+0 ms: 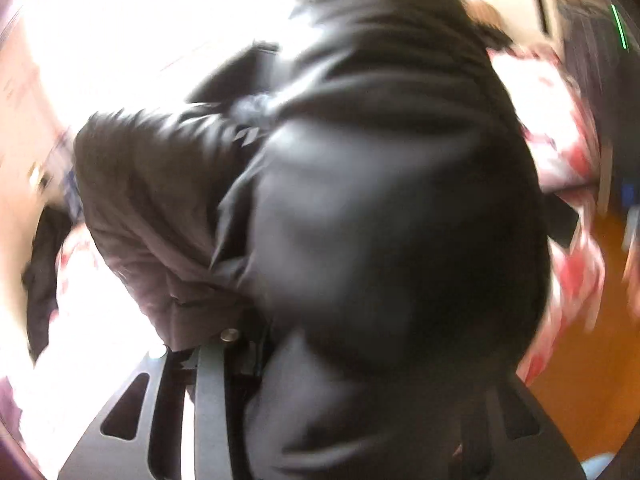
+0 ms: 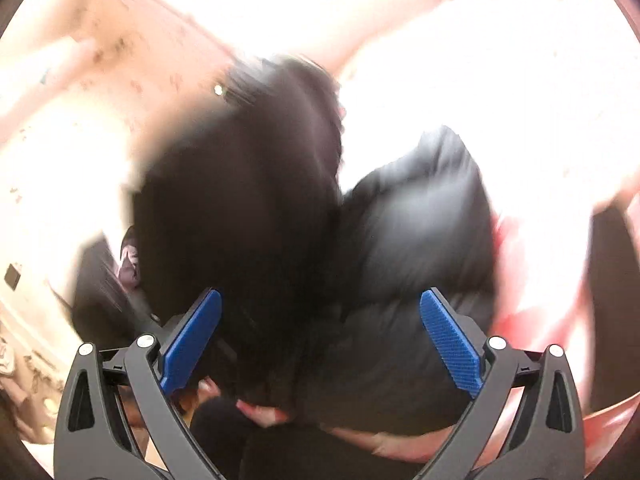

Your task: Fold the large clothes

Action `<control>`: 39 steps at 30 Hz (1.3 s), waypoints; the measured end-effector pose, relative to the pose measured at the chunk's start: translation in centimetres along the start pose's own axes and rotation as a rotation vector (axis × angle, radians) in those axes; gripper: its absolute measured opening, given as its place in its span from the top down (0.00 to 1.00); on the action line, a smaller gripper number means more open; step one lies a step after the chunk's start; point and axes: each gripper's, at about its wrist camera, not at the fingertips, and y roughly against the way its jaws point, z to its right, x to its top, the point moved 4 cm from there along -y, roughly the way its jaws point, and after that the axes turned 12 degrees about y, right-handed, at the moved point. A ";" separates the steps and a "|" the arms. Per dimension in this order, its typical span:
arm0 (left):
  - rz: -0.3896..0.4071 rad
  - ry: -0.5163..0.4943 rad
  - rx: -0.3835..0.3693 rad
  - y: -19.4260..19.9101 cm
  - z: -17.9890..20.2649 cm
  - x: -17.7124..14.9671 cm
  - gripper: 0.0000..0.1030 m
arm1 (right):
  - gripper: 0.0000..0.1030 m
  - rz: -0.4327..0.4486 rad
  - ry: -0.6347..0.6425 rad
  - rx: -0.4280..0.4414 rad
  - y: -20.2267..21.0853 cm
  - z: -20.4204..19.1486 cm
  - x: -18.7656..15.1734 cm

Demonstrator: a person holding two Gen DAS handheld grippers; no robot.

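A black puffy jacket (image 1: 360, 208) fills the blurred left wrist view, bunched and draped over my left gripper (image 1: 308, 364). Its fabric, with a metal snap (image 1: 230, 335), is gathered between the jaws and hides the fingertips; the gripper looks shut on it. Only the dark left finger (image 1: 208, 384) shows. In the right wrist view the same jacket (image 2: 408, 232) lies in two dark mounds beyond my right gripper (image 2: 320, 344). Its blue pads (image 2: 450, 344) stand wide apart and press on nothing.
Red and white floral bedding (image 1: 560, 152) lies under and around the jacket. An orange wooden floor (image 1: 580, 360) shows at the right. Another dark garment (image 1: 44, 264) sits at the left edge. The bed surface (image 2: 500, 100) is overexposed.
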 end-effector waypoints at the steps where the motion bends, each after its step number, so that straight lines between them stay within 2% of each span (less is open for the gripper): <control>1: -0.013 -0.041 -0.013 -0.5 1.3 -0.3 0.62 | 0.06 0.025 0.031 -0.012 1.1 -0.5 1.2; 3: -0.022 -0.121 -0.032 -1.0 3.8 -1.1 0.57 | 0.06 0.031 0.124 -0.055 2.0 -2.2 4.0; 6: -0.015 -0.253 -0.024 -1.2 7.2 -2.9 0.50 | 0.06 -0.072 0.283 -0.129 -0.3 -4.7 6.9; 7: -0.013 -0.275 -0.017 -1.3 7.8 -3.3 0.49 | 0.06 -0.127 0.333 -0.174 -1.9 -4.9 7.3; 8: -0.011 -0.288 -0.015 -1.2 8.3 -3.7 0.48 | 0.06 -0.223 0.380 -0.259 -4.3 -4.5 7.2; 10: -0.016 -0.262 -0.045 -0.7 7.8 -4.1 0.48 | 0.06 -0.349 0.393 -0.403 -7.1 -2.8 5.8; 11: -0.020 -0.237 -0.068 -0.9 7.3 -3.2 0.48 | 0.06 -0.389 0.383 -0.452 -8.1 -1.9 4.9; 13: -0.028 -0.107 -0.212 1.0 4.2 -2.5 0.48 | 0.06 -0.402 0.270 -0.399 -9.4 0.3 3.3; 14: -0.033 -0.046 -0.270 2.0 3.1 -2.7 0.48 | 0.06 -0.381 0.242 -0.402 -9.1 0.6 2.5; 15: -0.041 0.075 -0.378 3.4 0.7 -2.9 0.48 | 0.06 -0.365 0.224 -0.401 -9.0 0.9 2.3; 16: -0.027 0.165 -0.432 4.7 -1.0 -3.4 0.48 | 0.06 -0.343 0.190 -0.390 -8.9 1.6 2.1; 17: -0.010 0.223 -0.452 5.3 -2.1 -3.7 0.47 | 0.06 -0.308 0.147 -0.376 -8.7 1.8 1.8; 18: 0.023 0.350 -0.453 5.5 -5.4 -4.1 0.47 | 0.06 -0.285 0.126 -0.368 -9.7 2.5 2.0; 19: 0.041 0.432 -0.436 4.8 -7.3 -3.2 0.46 | 0.06 -0.265 0.110 -0.364 -9.4 3.1 1.5; 20: 0.064 0.591 -0.410 3.8 -10.9 -3.9 0.43 | 0.06 -0.250 0.098 -0.359 -9.8 3.2 1.0; 21: 0.071 0.694 -0.415 3.3 -11.9 -4.5 0.38 | 0.06 -0.230 0.089 -0.355 -10.3 3.2 0.6; 23: 0.055 0.899 -0.414 -0.2 -15.2 -5.0 0.36 | 0.06 -0.195 0.074 -0.343 -10.8 3.2 0.2; 24: 0.017 0.950 -0.428 -2.3 -15.2 -5.4 0.36 | 0.06 -0.168 0.061 -0.320 -11.2 2.9 -0.1; 26: -0.055 0.964 -0.503 -5.6 -12.7 -5.2 0.35 | 0.06 -0.133 0.038 -0.268 -12.4 2.6 -0.4; 27: -0.053 0.968 -0.499 -5.6 -12.2 -5.7 0.32 | 0.06 -0.122 0.036 -0.250 -13.3 2.2 -0.4; 29: -0.034 0.980 -0.505 -5.4 -12.5 -5.6 0.32 | 0.05 -0.114 0.019 -0.243 -15.3 1.3 0.1; 31: 0.011 0.997 -0.469 -3.6 -14.1 -6.1 0.32 | 0.05 -0.109 0.002 -0.175 -18.8 -1.1 0.9; 34: 0.045 1.005 -0.329 -0.1 -18.3 -8.0 0.32 | 0.06 -0.145 -0.005 0.023 -24.8 -6.3 1.0; 36: 0.047 0.985 -0.205 2.8 -21.4 -9.6 0.32 | 0.06 -0.200 -0.010 0.174 -28.1 -9.2 0.2; 37: 0.046 0.965 -0.132 4.0 -22.7 -10.3 0.32 | 0.06 -0.237 0.005 0.202 -29.2 -10.1 -0.1; 39: 0.097 0.934 -0.039 6.3 -24.6 -10.6 0.32 | 0.06 -0.279 0.063 0.171 -29.6 -10.8 -0.3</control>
